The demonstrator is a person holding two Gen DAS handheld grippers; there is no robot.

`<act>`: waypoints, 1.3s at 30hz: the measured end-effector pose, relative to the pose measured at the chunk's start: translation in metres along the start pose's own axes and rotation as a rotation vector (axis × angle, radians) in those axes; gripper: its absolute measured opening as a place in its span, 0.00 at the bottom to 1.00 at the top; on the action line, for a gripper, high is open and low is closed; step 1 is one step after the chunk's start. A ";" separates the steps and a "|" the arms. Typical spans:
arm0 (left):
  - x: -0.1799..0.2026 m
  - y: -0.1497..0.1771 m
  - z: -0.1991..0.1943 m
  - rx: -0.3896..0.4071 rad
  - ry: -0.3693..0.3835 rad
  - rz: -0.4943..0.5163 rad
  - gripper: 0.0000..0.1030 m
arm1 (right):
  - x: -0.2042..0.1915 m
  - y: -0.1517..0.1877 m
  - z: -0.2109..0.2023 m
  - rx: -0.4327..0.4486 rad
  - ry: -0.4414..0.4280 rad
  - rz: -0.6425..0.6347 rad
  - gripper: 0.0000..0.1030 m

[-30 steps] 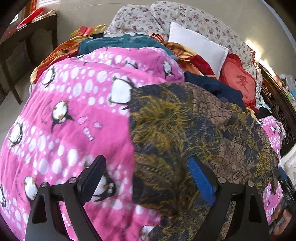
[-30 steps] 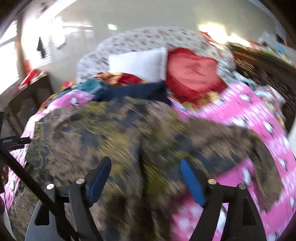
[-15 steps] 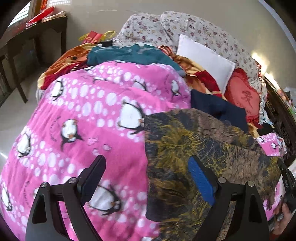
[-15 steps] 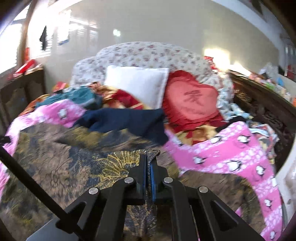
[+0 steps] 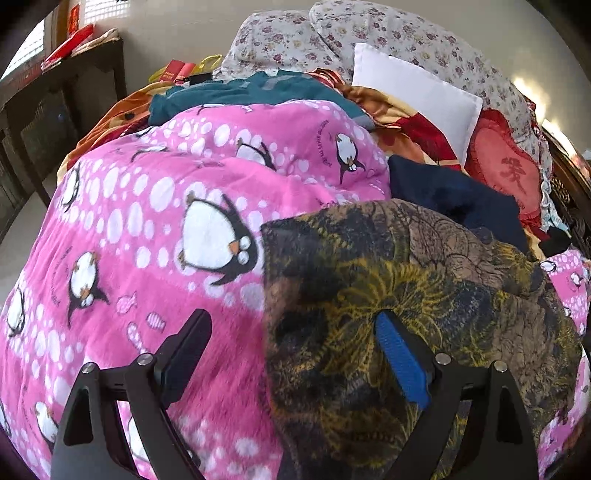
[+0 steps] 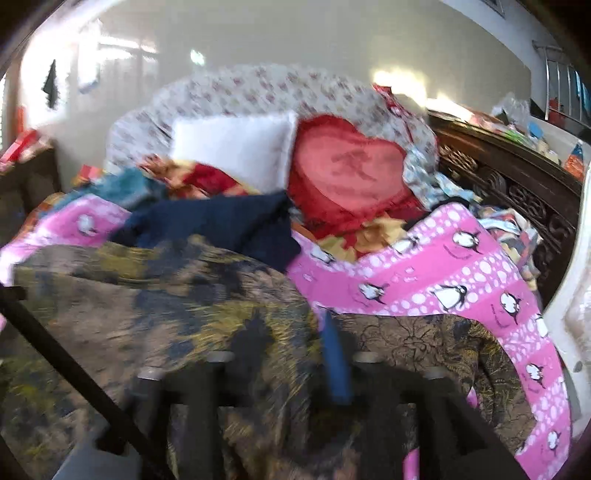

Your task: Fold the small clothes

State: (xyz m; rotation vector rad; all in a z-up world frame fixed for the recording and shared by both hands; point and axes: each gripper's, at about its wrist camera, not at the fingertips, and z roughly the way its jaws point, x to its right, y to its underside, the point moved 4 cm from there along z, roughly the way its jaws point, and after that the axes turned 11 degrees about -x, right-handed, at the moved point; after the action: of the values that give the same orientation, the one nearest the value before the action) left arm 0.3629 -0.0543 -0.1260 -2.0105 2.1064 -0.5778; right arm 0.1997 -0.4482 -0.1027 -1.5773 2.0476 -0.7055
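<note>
A dark garment with a yellow and brown flower print lies crumpled on the pink penguin blanket. My left gripper hovers open over the garment's left edge, one finger above the blanket and the blue pad above the cloth. In the blurred right wrist view the same garment fills the lower left. My right gripper is low over it with its jaws opening; a fold of cloth lies between them, and the pads do not press on it.
Behind the garment lie a navy cloth, a teal garment, a white pillow, a red heart cushion and floral bedding. A dark wooden table stands left. A carved bed frame runs along the right.
The right gripper's jaws were wide, then shut, and now stand apart again over the garment. The left gripper shifted across the blanket and the garment's left edge; it stayed open.
</note>
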 end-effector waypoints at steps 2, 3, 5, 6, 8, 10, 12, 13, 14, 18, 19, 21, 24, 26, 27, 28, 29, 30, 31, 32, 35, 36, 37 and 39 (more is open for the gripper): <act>0.004 -0.003 0.005 0.007 -0.023 0.013 0.87 | -0.013 0.010 -0.002 -0.025 -0.074 -0.057 0.53; 0.004 -0.004 0.008 0.005 -0.022 0.009 0.87 | -0.024 0.019 0.003 -0.064 -0.095 -0.115 0.49; 0.001 -0.003 0.009 0.002 -0.001 -0.016 0.88 | -0.028 0.037 0.024 -0.140 -0.003 -0.171 0.43; -0.001 -0.001 0.007 -0.003 0.007 -0.025 0.88 | -0.025 0.044 0.029 -0.147 0.012 -0.178 0.42; -0.003 0.004 0.001 -0.015 -0.011 -0.022 0.88 | -0.020 0.053 0.026 -0.146 0.036 -0.189 0.42; -0.003 0.011 -0.011 -0.004 -0.028 0.000 0.88 | -0.007 0.060 0.017 -0.167 0.050 -0.164 0.42; 0.001 0.021 -0.029 0.031 -0.002 0.021 0.88 | 0.011 0.059 0.002 -0.140 0.009 -0.090 0.44; 0.004 0.028 -0.037 0.047 0.016 0.032 0.88 | 0.016 0.057 -0.005 -0.119 -0.014 -0.064 0.44; 0.007 0.033 -0.040 0.052 0.029 0.040 0.88 | 0.017 0.055 -0.009 -0.099 -0.032 -0.052 0.44; 0.023 0.063 -0.028 0.003 0.047 0.075 0.88 | 0.003 0.045 0.004 -0.093 -0.129 -0.019 0.44; 0.026 0.069 -0.019 -0.021 0.036 0.088 0.88 | -0.002 0.047 0.016 -0.126 -0.148 -0.014 0.44; 0.030 0.077 0.001 -0.069 0.003 0.099 0.88 | -0.005 0.053 0.036 -0.180 -0.116 -0.010 0.45; 0.031 0.079 -0.003 -0.055 -0.005 0.103 0.88 | 0.012 0.058 0.018 -0.165 -0.174 0.047 0.52; 0.031 0.079 -0.012 -0.059 0.001 0.095 0.88 | 0.048 0.065 -0.005 -0.125 -0.156 0.103 0.67; 0.032 0.080 -0.019 -0.046 0.007 0.092 0.88 | 0.061 0.069 -0.013 -0.116 -0.122 0.115 0.71; 0.034 0.081 -0.025 -0.031 0.011 0.095 0.88 | 0.085 0.077 -0.023 -0.110 -0.054 0.139 0.71; 0.038 0.083 -0.032 -0.015 0.011 0.107 0.88 | 0.111 0.087 -0.030 -0.118 -0.003 0.177 0.71; 0.041 0.086 -0.039 -0.001 0.011 0.121 0.88 | 0.127 0.094 -0.032 -0.128 0.016 0.209 0.71; 0.044 0.089 -0.044 0.009 0.014 0.132 0.88 | 0.152 0.105 -0.036 -0.145 0.044 0.269 0.71; 0.049 0.092 -0.048 0.017 0.022 0.143 0.88 | 0.175 0.115 -0.037 -0.158 0.072 0.324 0.72; 0.059 0.098 -0.056 0.013 0.052 0.160 0.88 | 0.235 0.144 -0.036 -0.201 0.174 0.467 0.72; 0.063 0.099 -0.057 0.010 0.059 0.165 0.88 | 0.250 0.150 -0.037 -0.201 0.192 0.504 0.72; 0.066 0.100 -0.059 0.009 0.064 0.170 0.88 | 0.265 0.155 -0.036 -0.201 0.214 0.548 0.72; 0.071 0.101 -0.060 0.005 0.063 0.182 0.88 | 0.288 0.165 -0.032 -0.190 0.245 0.649 0.72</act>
State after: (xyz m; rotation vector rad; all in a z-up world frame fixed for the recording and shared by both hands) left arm 0.2419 -0.1139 -0.1006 -1.7950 2.2897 -0.6213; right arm -0.0109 -0.6886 -0.1978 -0.8333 2.6655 -0.4773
